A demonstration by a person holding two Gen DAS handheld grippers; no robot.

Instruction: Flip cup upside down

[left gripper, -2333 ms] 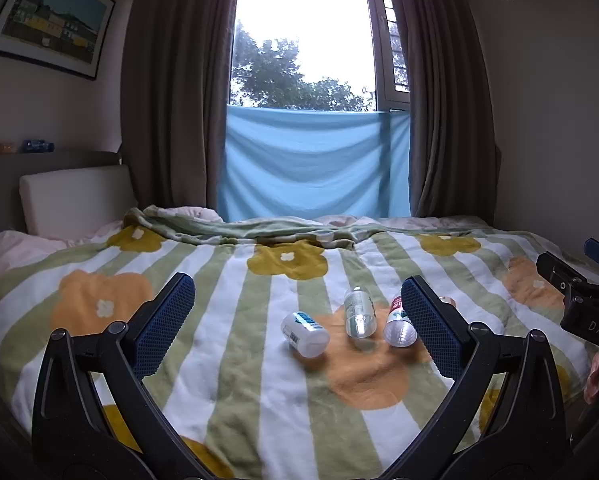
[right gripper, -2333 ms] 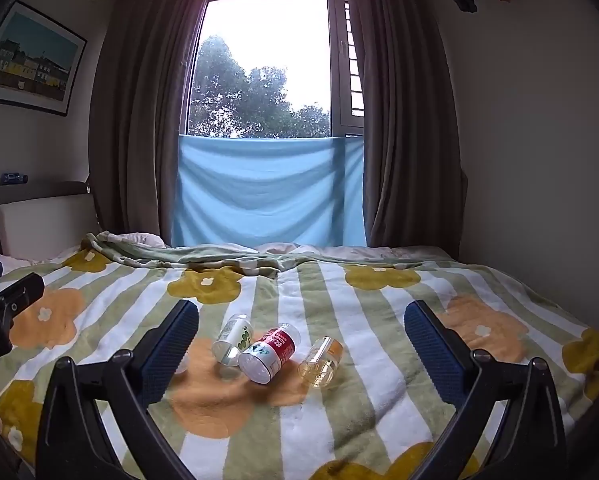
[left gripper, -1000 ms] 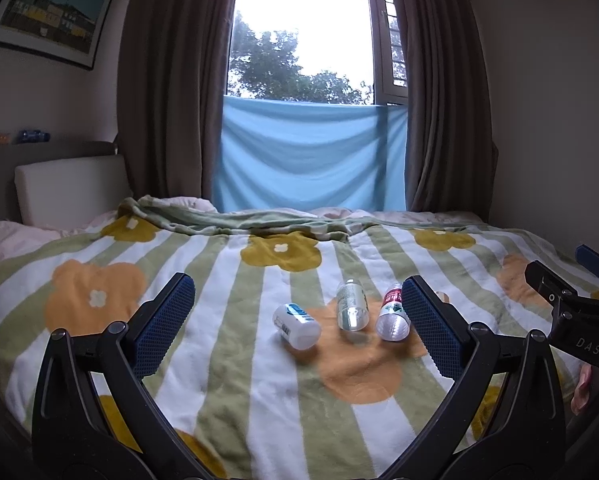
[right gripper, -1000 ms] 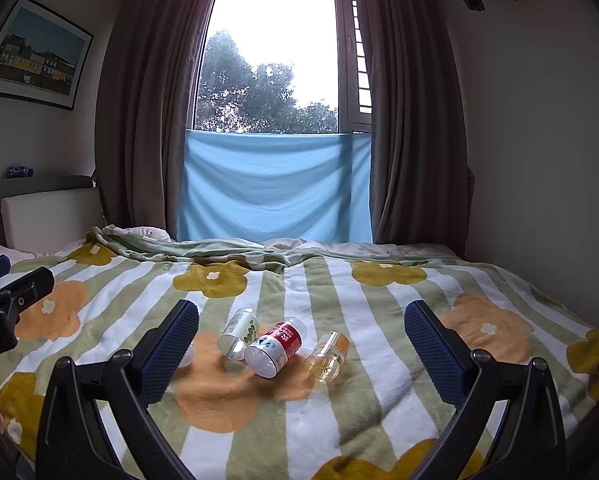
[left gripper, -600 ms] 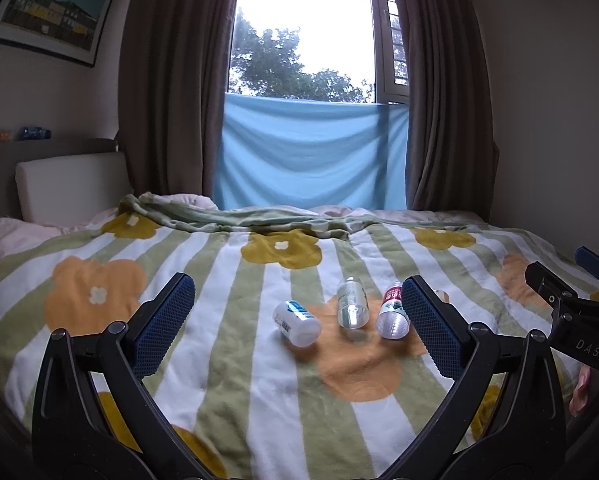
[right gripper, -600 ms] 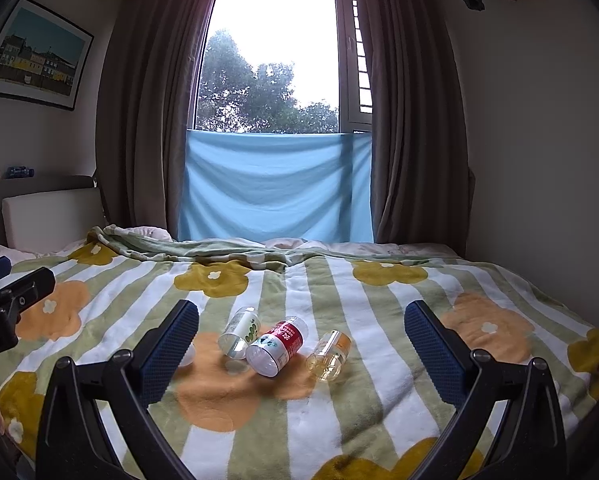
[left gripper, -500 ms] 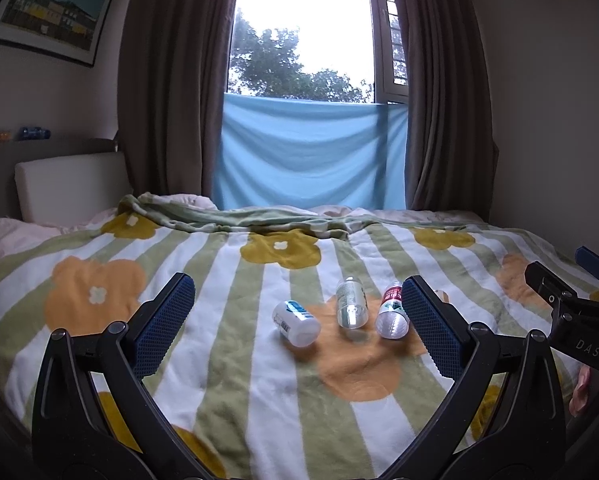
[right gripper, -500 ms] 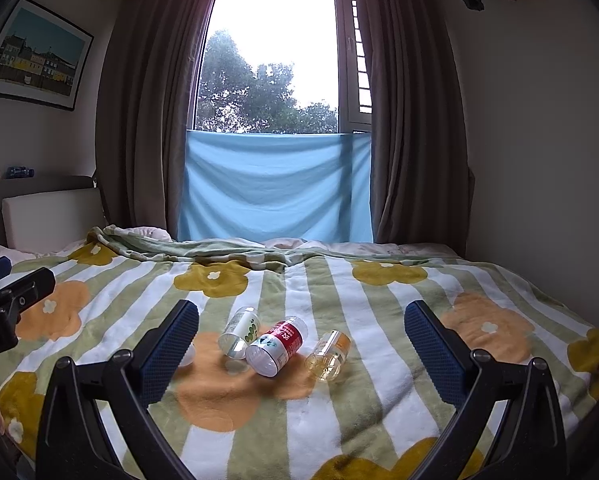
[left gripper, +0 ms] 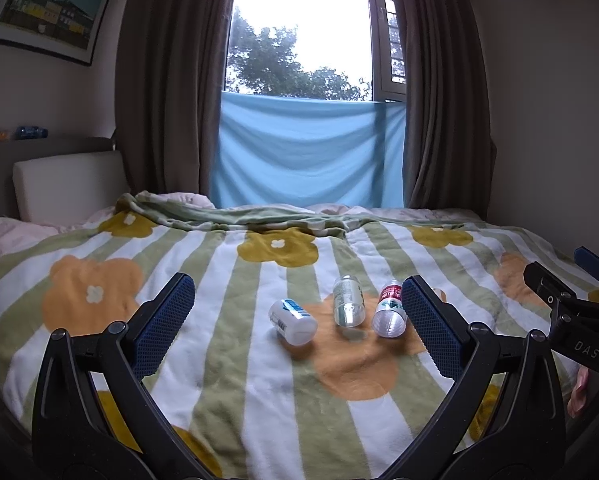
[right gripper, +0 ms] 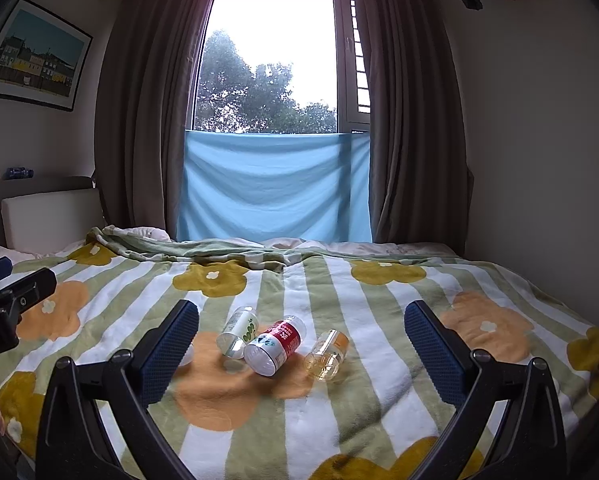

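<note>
Several small clear cups lie on their sides on the bed's flowered blanket [left gripper: 227, 368]. In the left wrist view I see a white and blue cup [left gripper: 292, 322], a green-labelled cup [left gripper: 348, 306] and a red-labelled cup [left gripper: 389, 314]. In the right wrist view the green-labelled cup [right gripper: 239, 331], the red-labelled cup [right gripper: 275, 346] and an orange-labelled cup [right gripper: 326, 355] lie side by side. My left gripper [left gripper: 297, 324] is open and empty, short of the cups. My right gripper [right gripper: 301, 344] is open and empty, also short of them.
A folded green blanket edge [left gripper: 259, 218] lies across the far side of the bed. A padded headboard [left gripper: 67, 188] stands at the left. A window with brown curtains and a blue cloth [left gripper: 307, 160] is behind the bed.
Both views shifted slightly over the last seconds. The cups have not moved and both grippers stay open.
</note>
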